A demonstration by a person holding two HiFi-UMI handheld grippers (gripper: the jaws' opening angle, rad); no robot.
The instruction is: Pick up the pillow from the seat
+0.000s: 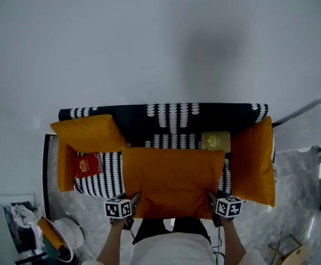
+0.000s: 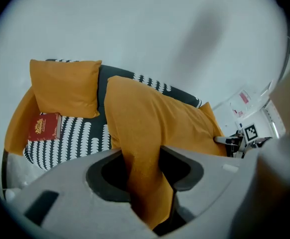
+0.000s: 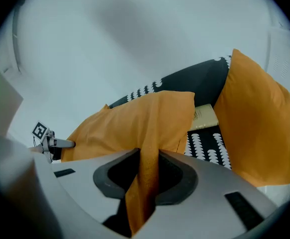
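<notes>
Head view looks steeply down on a black-and-white patterned seat [image 1: 171, 115] set against a pale wall [image 1: 149, 37]. The large orange pillow [image 1: 172, 181] spans the middle of the seat, with its near edge toward the person. The left gripper [image 1: 134, 200] grips the pillow's near left corner and the right gripper [image 1: 211, 199] grips its near right corner.

In the left gripper view, the left gripper's [image 2: 145, 176] jaws are closed partway on a thick fold of the pillow's [image 2: 150, 123] fabric, which fills the gap between them. In the right gripper view, the right gripper's [image 3: 147, 176] jaws are pinched closer together on a thinner fold of the same pillow [image 3: 135, 121].

A smaller orange cushion [image 1: 89, 132] leans at the seat's left end, with a red book [image 1: 87, 164] lying just beside it on the seat. A tall orange cushion [image 1: 254, 159] stands at the right end. A pale book [image 1: 215, 141] lies between that cushion and the held pillow, near the backrest.
</notes>
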